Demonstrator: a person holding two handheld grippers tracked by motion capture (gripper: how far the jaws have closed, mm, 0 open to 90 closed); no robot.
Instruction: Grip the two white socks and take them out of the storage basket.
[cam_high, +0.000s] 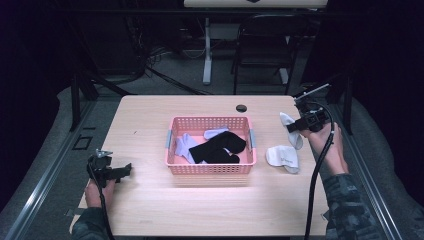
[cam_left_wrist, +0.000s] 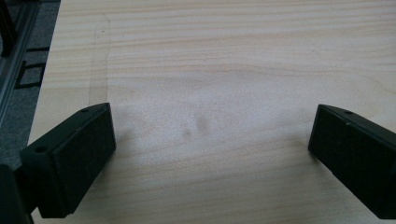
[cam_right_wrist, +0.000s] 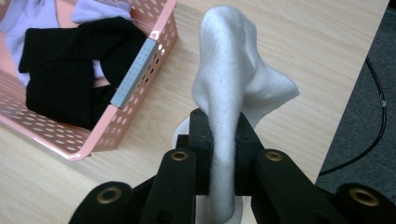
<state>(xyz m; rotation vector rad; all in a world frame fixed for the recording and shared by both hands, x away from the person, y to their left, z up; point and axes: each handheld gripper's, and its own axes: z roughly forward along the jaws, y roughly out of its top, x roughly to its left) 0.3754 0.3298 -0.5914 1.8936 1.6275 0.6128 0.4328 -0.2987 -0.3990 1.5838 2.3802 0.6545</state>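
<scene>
The wooden table (cam_high: 150, 210) carries a pink basket (cam_high: 210, 168) at its middle, holding black socks (cam_high: 218, 148) and pale lilac ones (cam_high: 184, 146). No readable writing shows on anything (a faint mark on the flat sock is too small to tell). The high view shows a second white sock (cam_high: 283, 157) lying flat right of the basket. The right gripper view shows the basket's grey handle (cam_right_wrist: 133, 72). The right gripper (cam_right_wrist: 224, 140), at the far right, is clamped on a white sock (cam_right_wrist: 233, 88), which stands out beyond its jaws, above the table. The left gripper (cam_left_wrist: 210, 144), near left, stands wide apart over bare wood.
</scene>
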